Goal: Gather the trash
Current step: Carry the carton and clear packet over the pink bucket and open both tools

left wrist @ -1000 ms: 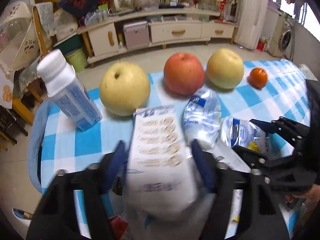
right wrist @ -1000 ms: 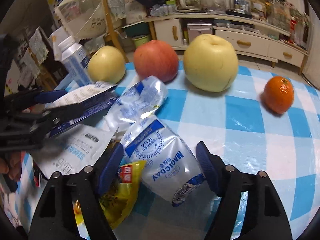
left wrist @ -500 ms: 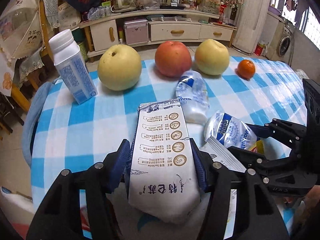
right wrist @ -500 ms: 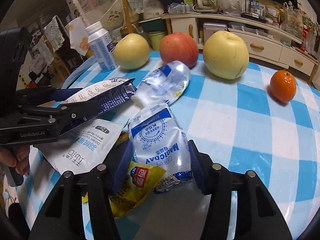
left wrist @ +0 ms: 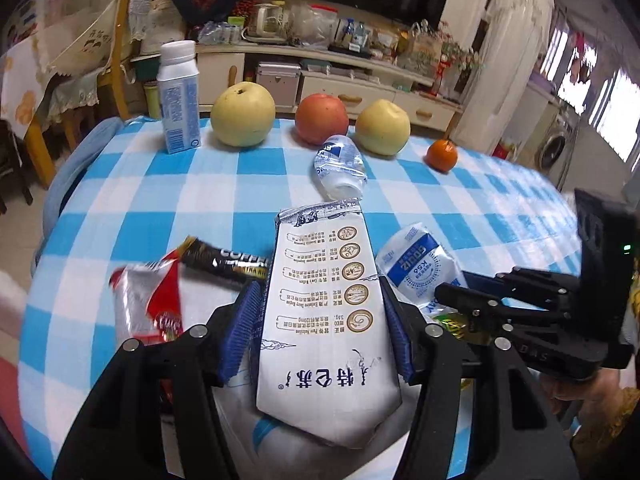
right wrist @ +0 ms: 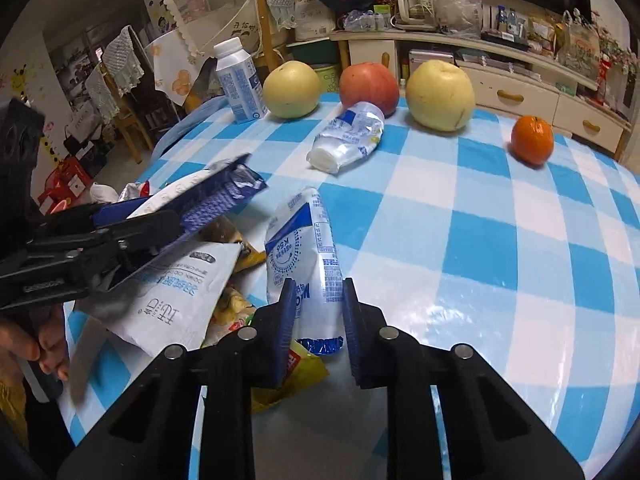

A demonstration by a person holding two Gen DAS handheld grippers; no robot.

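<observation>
My left gripper (left wrist: 322, 328) is shut on a flattened white milk carton (left wrist: 326, 304) and holds it above the checked table; it also shows at the left of the right wrist view (right wrist: 208, 204). My right gripper (right wrist: 318, 312) is shut on a white and blue milk pouch (right wrist: 306, 256), seen in the left wrist view too (left wrist: 416, 268). A crushed clear pouch (right wrist: 352, 136) lies farther back. A white sachet (right wrist: 168, 300), yellow wrappers (right wrist: 240, 252), a coffee stick (left wrist: 224, 262) and a red and silver wrapper (left wrist: 148, 304) lie under the grippers.
A milk bottle (left wrist: 178, 98), two yellow pears (left wrist: 242, 114) (left wrist: 383, 127), a red apple (left wrist: 322, 118) and an orange (left wrist: 441, 155) stand along the far edge of the blue checked table (right wrist: 500, 240). Cabinets and chairs stand beyond.
My right gripper has closed on the milk pouch and squeezed it narrow. Both grippers have drawn back and up from the fruit, the left still holding the carton.
</observation>
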